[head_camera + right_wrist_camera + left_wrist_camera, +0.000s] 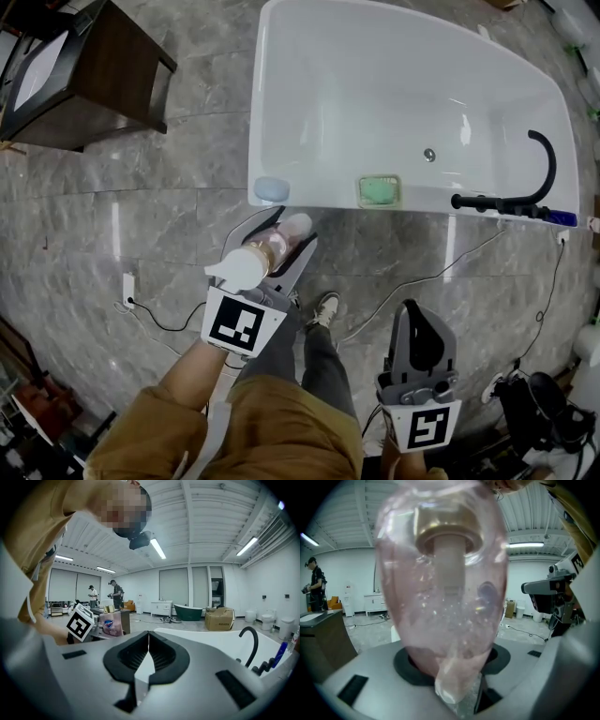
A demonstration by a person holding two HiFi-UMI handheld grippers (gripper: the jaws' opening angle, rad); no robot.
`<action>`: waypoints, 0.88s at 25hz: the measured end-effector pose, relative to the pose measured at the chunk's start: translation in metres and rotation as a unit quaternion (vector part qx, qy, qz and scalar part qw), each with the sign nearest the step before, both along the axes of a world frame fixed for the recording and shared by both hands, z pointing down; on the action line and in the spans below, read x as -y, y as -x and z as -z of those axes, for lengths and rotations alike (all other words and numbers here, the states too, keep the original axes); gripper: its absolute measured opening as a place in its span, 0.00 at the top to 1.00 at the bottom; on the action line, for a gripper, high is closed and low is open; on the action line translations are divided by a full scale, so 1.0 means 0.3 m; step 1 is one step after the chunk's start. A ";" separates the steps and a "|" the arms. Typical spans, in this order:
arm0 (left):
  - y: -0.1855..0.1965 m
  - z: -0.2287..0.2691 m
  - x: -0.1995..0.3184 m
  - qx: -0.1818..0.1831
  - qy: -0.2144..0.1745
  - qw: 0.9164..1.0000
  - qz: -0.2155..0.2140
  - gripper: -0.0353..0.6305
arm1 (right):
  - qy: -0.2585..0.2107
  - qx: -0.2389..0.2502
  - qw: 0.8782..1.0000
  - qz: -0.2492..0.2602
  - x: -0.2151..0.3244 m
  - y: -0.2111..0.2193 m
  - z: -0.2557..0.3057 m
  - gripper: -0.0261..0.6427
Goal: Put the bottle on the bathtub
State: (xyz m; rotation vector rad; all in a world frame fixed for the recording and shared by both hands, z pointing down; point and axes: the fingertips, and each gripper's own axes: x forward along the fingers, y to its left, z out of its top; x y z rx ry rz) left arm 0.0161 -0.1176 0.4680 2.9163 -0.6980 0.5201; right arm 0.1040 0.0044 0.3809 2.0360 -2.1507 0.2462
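Floor of grey marble tile [122,197] lies open along the near side of the tub. It is bounded at the far left by a dark wooden cabinet [89,75], and a small white plug box [128,287] sits low on the tiles. The left gripper [292,234] is held over this floor with its jaws clamped on the bottle [272,251]. In the left gripper view the pink, see-through bottle [445,597] with its gold collar fills nearly the whole frame between the jaws. From the head view it lies along the jaws, white pump head toward the marker cube and base toward the tub. It is near the rim but apart from it, just below a rounded blue bar [272,189] that rests on the edge. The white bathtub [328,195] spreads across the upper middle and right. Its near rim is bare between the blue bar and a green soap in a dish [379,191]. The person's shoe [325,307] stands on the floor between the two grippers. The right gripper [424,323] hangs lower, well apart from the tub. In its own view the right gripper's [148,651] jaws are pressed together on nothing. At the far right, a black faucet [539,178] arches over the rim.
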 end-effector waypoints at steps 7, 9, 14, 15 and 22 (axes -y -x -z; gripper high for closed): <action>-0.030 -0.108 0.035 0.005 0.005 1.000 -0.007 0.61 | 0.010 0.012 1.000 -0.006 0.026 0.008 -0.074 0.95; -0.037 -0.134 0.041 0.009 0.008 1.000 -0.010 0.61 | 0.014 0.014 1.000 -0.007 0.030 0.008 -0.093 0.95; -0.053 -0.193 0.066 0.010 0.007 1.000 -0.013 0.61 | 0.020 0.023 0.999 -0.011 0.045 0.007 -0.139 0.95; -0.055 -0.207 0.074 0.011 0.007 1.000 -0.013 0.61 | 0.023 0.025 0.999 -0.013 0.047 0.009 -0.150 0.95; -0.063 -0.299 0.122 0.024 0.010 1.000 -0.012 0.61 | 0.038 0.032 0.999 -0.016 0.054 0.025 -0.204 0.95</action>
